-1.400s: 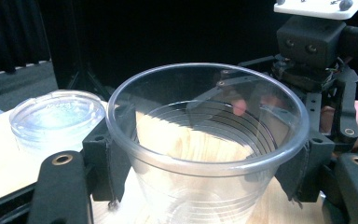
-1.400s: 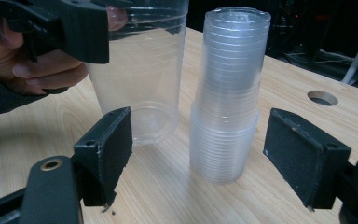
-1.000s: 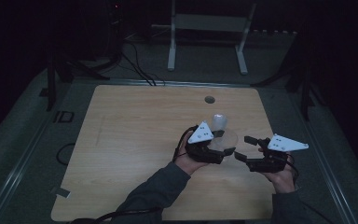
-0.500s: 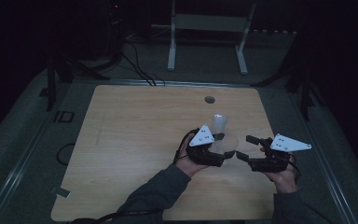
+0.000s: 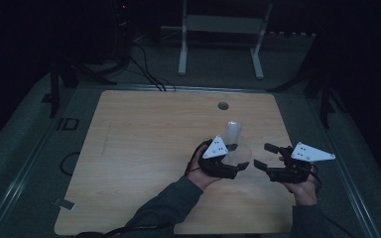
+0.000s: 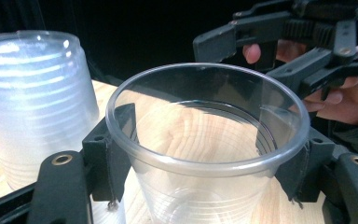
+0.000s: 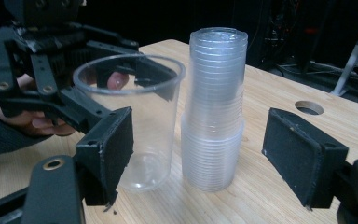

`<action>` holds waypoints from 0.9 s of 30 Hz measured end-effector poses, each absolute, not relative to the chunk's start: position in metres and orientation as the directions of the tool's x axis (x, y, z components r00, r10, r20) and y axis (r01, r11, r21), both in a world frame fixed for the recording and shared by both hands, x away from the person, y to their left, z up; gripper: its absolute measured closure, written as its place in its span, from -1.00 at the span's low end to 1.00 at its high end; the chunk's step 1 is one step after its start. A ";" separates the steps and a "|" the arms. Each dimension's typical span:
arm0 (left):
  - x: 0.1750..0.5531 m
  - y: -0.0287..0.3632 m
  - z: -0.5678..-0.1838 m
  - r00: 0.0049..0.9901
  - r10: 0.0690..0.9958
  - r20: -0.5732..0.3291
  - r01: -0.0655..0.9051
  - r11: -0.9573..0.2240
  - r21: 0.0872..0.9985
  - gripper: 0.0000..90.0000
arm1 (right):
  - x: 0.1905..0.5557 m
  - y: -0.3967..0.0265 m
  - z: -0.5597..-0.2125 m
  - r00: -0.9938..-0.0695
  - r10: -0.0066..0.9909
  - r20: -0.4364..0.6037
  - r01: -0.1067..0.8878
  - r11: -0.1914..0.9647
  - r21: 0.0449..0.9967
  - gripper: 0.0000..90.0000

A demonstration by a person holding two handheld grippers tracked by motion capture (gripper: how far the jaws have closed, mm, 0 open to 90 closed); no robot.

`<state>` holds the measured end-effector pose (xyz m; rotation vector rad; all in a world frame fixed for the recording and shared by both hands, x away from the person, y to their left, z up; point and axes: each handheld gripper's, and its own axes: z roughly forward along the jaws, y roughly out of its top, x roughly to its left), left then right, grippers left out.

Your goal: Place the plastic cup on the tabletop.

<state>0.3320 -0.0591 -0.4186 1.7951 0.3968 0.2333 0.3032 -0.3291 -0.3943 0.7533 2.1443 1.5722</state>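
An upright clear plastic cup (image 6: 205,121) stands mouth up between the jaws of my left gripper (image 6: 205,149), whose pads press on its sides just under the rim. In the high view that left gripper (image 5: 235,157) and the cup (image 5: 242,151) sit right of the table's middle. A stack of upside-down clear cups (image 5: 232,131) (image 6: 32,102) (image 7: 214,116) stands on the table just beyond the cup. My right gripper (image 5: 264,156) (image 7: 205,149) is open, its jaws wide apart and facing the cup (image 7: 135,107) and the stack, touching neither.
The wooden table (image 5: 139,148) has a round hole (image 5: 222,105) (image 7: 308,108) near its far edge. A metal stand (image 5: 218,29) and cables lie on the dark floor beyond. Both forearms come in from the near edge.
My left gripper has drawn the cup slightly toward the near edge, away from the stack. The right gripper has barely shifted.
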 end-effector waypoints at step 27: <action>0.336 -0.067 -0.453 0.899 0.435 -0.056 0.169 -0.227 0.959 -0.35 | 0.303 -0.328 -0.404 -0.786 0.617 0.034 0.201 0.203 0.958 -0.47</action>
